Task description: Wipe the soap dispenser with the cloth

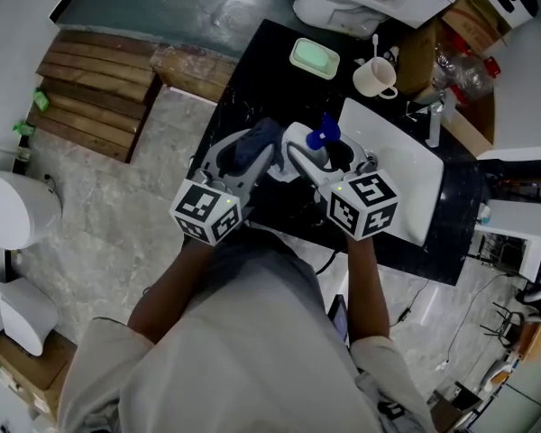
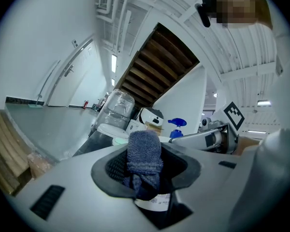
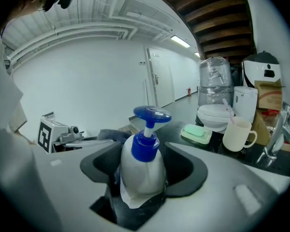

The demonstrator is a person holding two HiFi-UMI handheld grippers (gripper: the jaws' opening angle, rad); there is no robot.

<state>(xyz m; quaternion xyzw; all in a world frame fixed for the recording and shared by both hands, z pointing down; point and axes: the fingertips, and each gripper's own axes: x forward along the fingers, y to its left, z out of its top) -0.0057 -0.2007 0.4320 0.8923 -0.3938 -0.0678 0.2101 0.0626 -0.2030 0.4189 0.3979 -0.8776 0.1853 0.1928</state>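
Note:
A white soap dispenser (image 3: pixel 142 170) with a blue pump head (image 3: pixel 152 115) sits between the jaws of my right gripper (image 3: pixel 144 178), which is shut on its body. From the head view its blue pump (image 1: pixel 324 135) shows above the right gripper (image 1: pixel 329 156) at the black counter (image 1: pixel 252 52). My left gripper (image 2: pixel 144 170) is shut on a dark blue cloth (image 2: pixel 144 158), bunched upright between its jaws. In the head view the cloth (image 1: pixel 257 144) is just left of the dispenser, close beside it; whether they touch I cannot tell.
A white basin (image 1: pixel 406 165) with a tap (image 1: pixel 433 115) lies right of the grippers. A cream mug (image 1: pixel 374 78) and a green soap dish (image 1: pixel 314 58) stand on the counter behind. Cardboard boxes and a plastic-wrapped bottle (image 1: pixel 460 70) crowd the far right. Wooden slats (image 1: pixel 95 88) lie on the floor left.

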